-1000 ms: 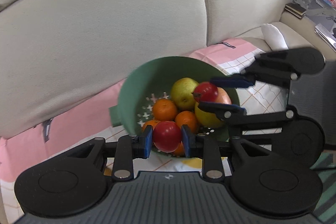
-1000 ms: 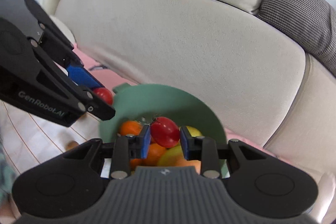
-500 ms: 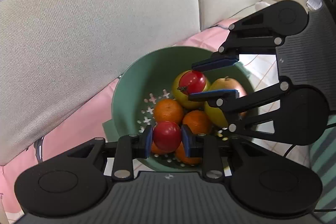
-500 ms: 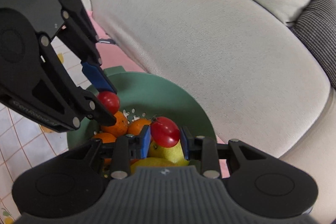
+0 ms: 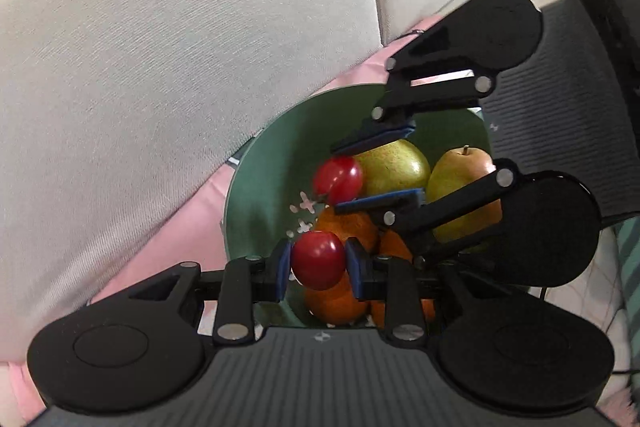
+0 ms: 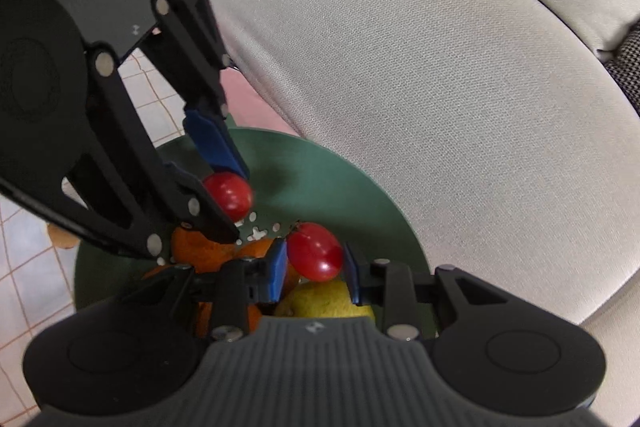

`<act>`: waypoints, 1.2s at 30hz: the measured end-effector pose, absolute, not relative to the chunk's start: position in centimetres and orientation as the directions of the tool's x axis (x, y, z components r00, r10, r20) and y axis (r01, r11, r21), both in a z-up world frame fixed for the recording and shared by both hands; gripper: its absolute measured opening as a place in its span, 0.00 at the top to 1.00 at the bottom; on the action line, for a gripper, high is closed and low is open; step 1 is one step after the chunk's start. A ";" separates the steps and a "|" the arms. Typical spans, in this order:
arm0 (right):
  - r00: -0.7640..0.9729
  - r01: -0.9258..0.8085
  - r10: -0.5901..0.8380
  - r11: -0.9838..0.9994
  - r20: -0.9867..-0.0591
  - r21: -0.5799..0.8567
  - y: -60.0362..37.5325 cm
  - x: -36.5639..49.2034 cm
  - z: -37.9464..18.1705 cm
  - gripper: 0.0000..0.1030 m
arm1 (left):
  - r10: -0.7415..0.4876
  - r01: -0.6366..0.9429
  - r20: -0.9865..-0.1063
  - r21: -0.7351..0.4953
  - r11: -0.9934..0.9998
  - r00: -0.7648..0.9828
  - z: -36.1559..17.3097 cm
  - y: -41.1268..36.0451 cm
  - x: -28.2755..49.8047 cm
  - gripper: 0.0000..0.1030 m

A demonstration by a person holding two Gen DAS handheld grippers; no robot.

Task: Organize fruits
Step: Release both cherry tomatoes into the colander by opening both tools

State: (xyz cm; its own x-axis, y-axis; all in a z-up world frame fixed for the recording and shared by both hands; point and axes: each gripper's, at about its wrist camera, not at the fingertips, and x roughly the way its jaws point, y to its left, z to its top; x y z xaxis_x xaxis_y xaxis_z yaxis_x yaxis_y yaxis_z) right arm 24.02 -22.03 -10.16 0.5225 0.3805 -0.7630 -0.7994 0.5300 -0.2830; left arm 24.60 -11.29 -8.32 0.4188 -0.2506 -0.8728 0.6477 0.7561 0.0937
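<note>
Hovering over green colander [image 5: 272, 163] of oranges and pears: left gripper [image 5: 319, 263] clamped on red tomato [image 5: 318, 259], right gripper [image 6: 314, 259] pinching second tomato [image 6: 316, 255]

Both tomatoes hang over the bowl [image 5: 260, 187]: one [image 5: 318, 259] between the left gripper [image 5: 319, 265] pads, another [image 6: 315, 256] in the right gripper [image 6: 314, 267], oranges [image 5: 350, 227] and pears [image 5: 394, 167] beneath.

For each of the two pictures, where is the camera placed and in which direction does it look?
Left wrist: on the left gripper, looking along its fingers into the green colander; it holds a red tomato.
Right wrist: on the right gripper, facing the sofa back over the colander; it holds another tomato.
Shared: both show the colander, both tomatoes, and the opposite gripper.
</note>
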 end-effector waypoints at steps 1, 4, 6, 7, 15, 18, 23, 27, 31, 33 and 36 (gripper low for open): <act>0.521 -0.801 0.380 0.528 -0.764 -0.283 -22.1 24.1 -10.3 0.74 | -0.245 0.652 -0.876 0.099 0.752 0.416 -8.4 -11.4 24.8 0.69; 0.510 -0.807 0.379 0.521 -0.772 -0.277 -22.0 24.5 -10.8 0.74 | -0.229 0.665 -0.885 0.114 0.738 0.406 -8.7 -11.7 25.3 0.69; 0.499 -0.812 0.376 0.517 -0.781 -0.270 -21.8 24.6 -11.2 0.74 | -0.214 0.675 -0.892 0.126 0.727 0.397 -9.1 -11.9 25.5 0.69; 0.499 -0.812 0.376 0.517 -0.781 -0.270 -21.9 24.7 -11.4 0.74 | -0.205 0.680 -0.895 0.135 0.721 0.396 -9.3 -12.1 25.6 0.69; 0.489 -0.798 0.380 0.558 -0.785 -0.227 -22.5 25.2 -11.1 0.74 | -0.184 0.674 -0.904 0.139 0.725 0.385 -9.8 -12.3 25.3 0.69; 0.491 -0.795 0.374 0.562 -0.787 -0.229 -22.6 25.0 -11.0 0.73 | -0.182 0.662 -0.902 0.138 0.736 0.391 -9.7 -12.0 25.1 0.68; 0.502 -0.781 0.361 0.580 -0.786 -0.232 -22.7 24.9 -10.8 0.73 | -0.201 0.662 -0.891 0.137 0.737 0.408 -8.7 -11.7 24.5 0.65; 0.511 -0.767 0.366 0.603 -0.778 -0.219 -22.9 24.5 -9.9 0.67 | -0.211 0.661 -0.879 0.146 0.736 0.428 -7.2 -11.6 23.7 0.63; 0.511 -0.744 0.379 0.645 -0.772 -0.175 -23.4 24.2 -8.5 0.64 | -0.215 0.654 -0.866 0.157 0.740 0.452 -5.8 -11.1 22.5 0.63; 0.512 -0.723 0.380 0.675 -0.770 -0.147 -23.7 23.9 -7.8 0.63 | -0.213 0.646 -0.860 0.164 0.746 0.464 -5.1 -10.7 22.0 0.62; 0.511 -0.690 0.385 0.717 -0.768 -0.099 -23.4 23.2 -7.0 0.63 | -0.204 0.624 -0.851 0.172 0.762 0.483 -4.0 -10.2 21.1 0.62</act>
